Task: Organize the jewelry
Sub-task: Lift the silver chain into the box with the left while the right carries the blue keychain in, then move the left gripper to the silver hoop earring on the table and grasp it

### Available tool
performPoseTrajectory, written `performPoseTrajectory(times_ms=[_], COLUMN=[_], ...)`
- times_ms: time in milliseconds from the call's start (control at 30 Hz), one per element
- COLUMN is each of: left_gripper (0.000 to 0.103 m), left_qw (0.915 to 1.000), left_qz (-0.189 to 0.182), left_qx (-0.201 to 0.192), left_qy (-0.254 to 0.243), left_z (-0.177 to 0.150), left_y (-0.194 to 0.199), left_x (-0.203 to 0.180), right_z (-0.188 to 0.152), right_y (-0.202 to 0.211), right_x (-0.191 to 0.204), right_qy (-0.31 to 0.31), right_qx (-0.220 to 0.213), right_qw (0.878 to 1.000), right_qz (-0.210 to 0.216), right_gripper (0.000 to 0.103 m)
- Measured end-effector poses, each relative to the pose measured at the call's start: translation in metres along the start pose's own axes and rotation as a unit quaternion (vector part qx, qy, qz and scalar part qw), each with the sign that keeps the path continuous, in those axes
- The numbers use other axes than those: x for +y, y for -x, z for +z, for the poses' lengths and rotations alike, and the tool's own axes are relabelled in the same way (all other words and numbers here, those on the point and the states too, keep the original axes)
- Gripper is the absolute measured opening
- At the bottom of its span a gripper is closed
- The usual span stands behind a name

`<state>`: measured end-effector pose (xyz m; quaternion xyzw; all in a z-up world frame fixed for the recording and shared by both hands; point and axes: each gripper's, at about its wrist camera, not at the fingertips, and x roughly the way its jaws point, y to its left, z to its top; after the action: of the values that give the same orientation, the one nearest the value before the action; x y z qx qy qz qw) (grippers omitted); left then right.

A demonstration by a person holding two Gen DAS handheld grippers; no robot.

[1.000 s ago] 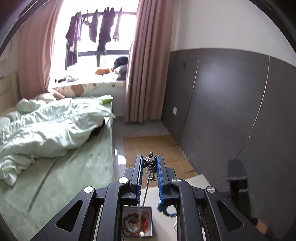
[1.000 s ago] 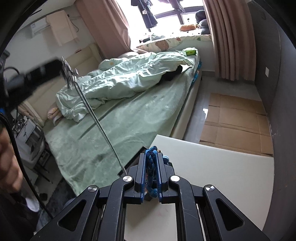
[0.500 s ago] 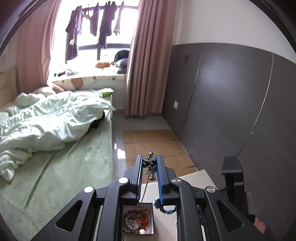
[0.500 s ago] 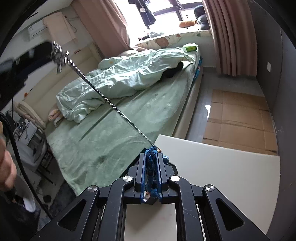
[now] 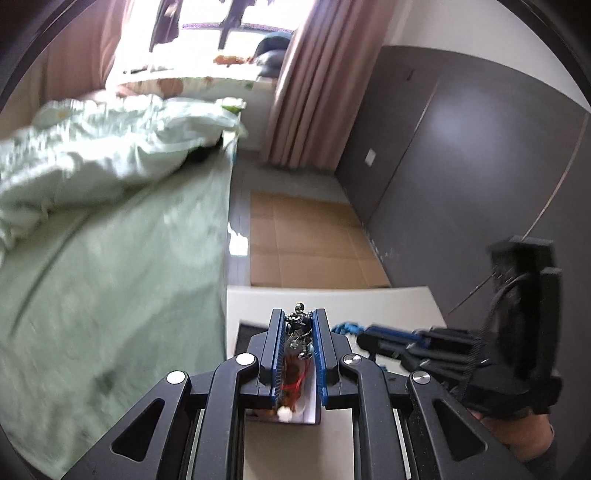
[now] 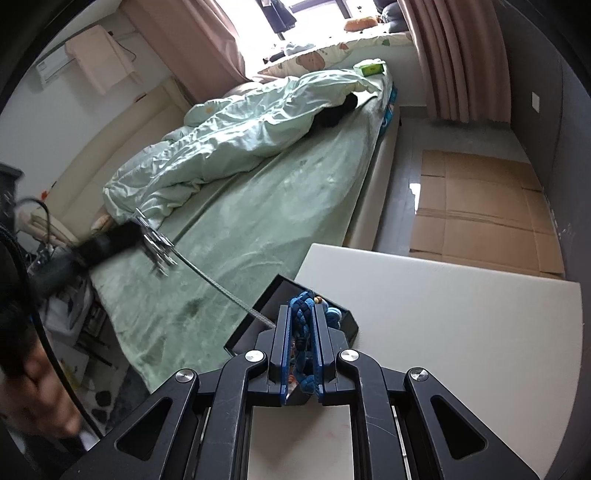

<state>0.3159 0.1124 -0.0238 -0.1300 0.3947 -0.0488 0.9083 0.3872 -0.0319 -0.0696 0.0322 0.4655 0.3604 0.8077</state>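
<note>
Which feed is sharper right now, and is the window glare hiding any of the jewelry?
Left wrist view: bed and floor smeared by motion blur, window blown out, but the silver pendant between the left gripper fingers stays crisp. Right wrist view: sharper overall; blue braided bracelet in the right gripper is clear, only the pendant end at far left blurs. Glare hides no jewelry.

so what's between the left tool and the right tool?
A silver chain spans the gap in the right wrist view, running from the pendant in the left tool down to the right tool, which grips a blue braid.
</note>
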Motion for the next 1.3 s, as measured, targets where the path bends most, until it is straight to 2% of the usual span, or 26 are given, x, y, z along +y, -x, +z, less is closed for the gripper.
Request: performPoseTrajectory(times_ms=[133,200,300,500,533,567,600,633,667,700,900,1300], left_gripper=[0.019,0.035,0.044,0.046,0.049,0.058,0.069,0.075,0.082,0.085,0.086,0.086], left_qw=[0.9992,0.9985,0.9976,0.9959,0.9958,0.9957,0.9955,0.9954,0.9954,0.9955,0.9973,0.9991], left_qz=[0.011,0.015,0.026,0.042,0.045,0.047,0.051,0.053,0.054,0.054,0.037,-0.006], left_qx=[0.031,0.039,0.033,0.032,0.032,0.031,0.027,0.024,0.019,0.014,0.015,0.043], left_qy=[0.023,0.036,0.056,0.072,0.073,0.074,0.075,0.076,0.077,0.076,0.062,0.0], left_z=[-0.015,-0.024,-0.036,-0.051,-0.053,-0.055,-0.057,-0.057,-0.057,-0.058,-0.06,-0.072], left_y=[-0.018,-0.021,-0.016,-0.006,-0.005,-0.004,-0.002,-0.002,-0.002,-0.001,-0.008,-0.034], left_x=[0.015,0.024,0.037,0.053,0.054,0.055,0.055,0.055,0.055,0.053,0.042,-0.014], right_z=[-0.001,-0.001,-0.001,0.0,0.0,0.001,0.001,0.001,-0.001,-0.003,-0.019,-0.06], right_y=[-0.01,-0.014,-0.022,-0.038,-0.04,-0.043,-0.046,-0.049,-0.049,-0.047,-0.023,0.011], right_x=[0.002,0.002,0.006,0.015,0.016,0.018,0.019,0.018,0.016,0.014,-0.012,-0.063], right_qy=[-0.001,-0.001,0.0,0.001,0.002,0.004,0.003,-0.002,-0.009,-0.014,-0.037,-0.075], right_qx=[0.01,0.014,0.02,0.028,0.028,0.029,0.032,0.04,0.043,0.041,0.033,0.037], right_qw=[1.0,1.0,1.0,0.999,0.999,0.999,0.999,0.999,0.999,0.999,0.999,0.995], right_qz=[0.003,0.005,0.008,0.017,0.018,0.017,0.016,0.015,0.013,0.012,-0.006,-0.048], right_gripper=[0.011,0.011,0.011,0.011,0.012,0.012,0.018,0.036,0.048,0.062,0.062,0.062])
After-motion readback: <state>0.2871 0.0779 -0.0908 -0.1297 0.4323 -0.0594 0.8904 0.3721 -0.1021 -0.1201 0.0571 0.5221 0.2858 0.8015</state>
